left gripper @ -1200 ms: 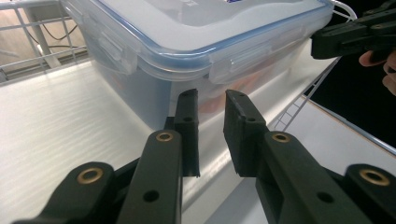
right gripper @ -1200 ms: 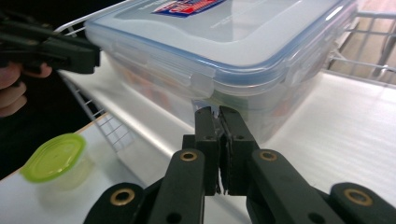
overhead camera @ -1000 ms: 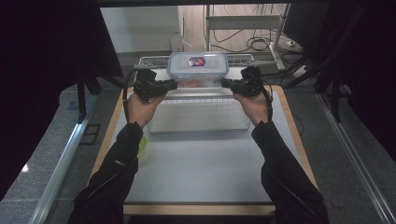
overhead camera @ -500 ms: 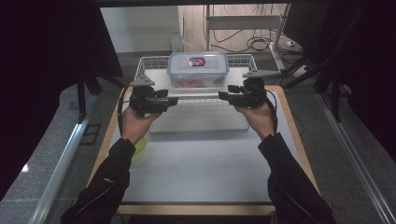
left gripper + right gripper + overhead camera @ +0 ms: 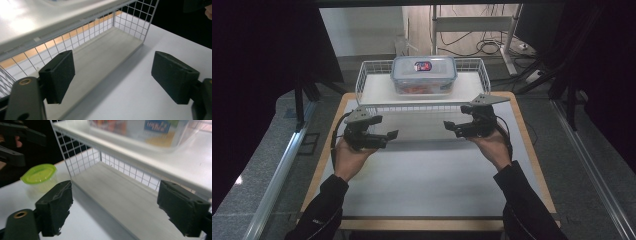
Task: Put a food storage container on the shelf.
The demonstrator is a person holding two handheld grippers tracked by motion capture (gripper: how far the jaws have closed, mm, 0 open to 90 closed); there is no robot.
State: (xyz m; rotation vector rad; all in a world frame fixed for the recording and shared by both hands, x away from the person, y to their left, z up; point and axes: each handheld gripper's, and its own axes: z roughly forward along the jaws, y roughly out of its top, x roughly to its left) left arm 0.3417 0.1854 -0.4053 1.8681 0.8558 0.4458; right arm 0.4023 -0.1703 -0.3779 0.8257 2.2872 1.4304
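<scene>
High view: wire rack (image 5: 367, 80) at the tabletop's (image 5: 427, 185) far edge; clear lidded container (image 5: 424, 75) on its top shelf. Left gripper (image 5: 391, 135) and right gripper (image 5: 448, 127), both empty, hover before it.
Left gripper view: jaws wide, facing the lower shelf (image 5: 100, 57).
Right gripper view: jaws wide; green-lidded cup (image 5: 40, 175) by the rack's left end.

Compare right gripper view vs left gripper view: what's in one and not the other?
Right gripper view alone: a small green-lidded cup on the table beside the rack, and the clear lidded container on the rack's top shelf.

Left gripper view alone: the wire end wall of the rack, with white tabletop past it.

Both: the white wire rack's lower shelf seen from the front, the top shelf's edge above it, and a pair of black tongs standing wide open with nothing between them.
</scene>
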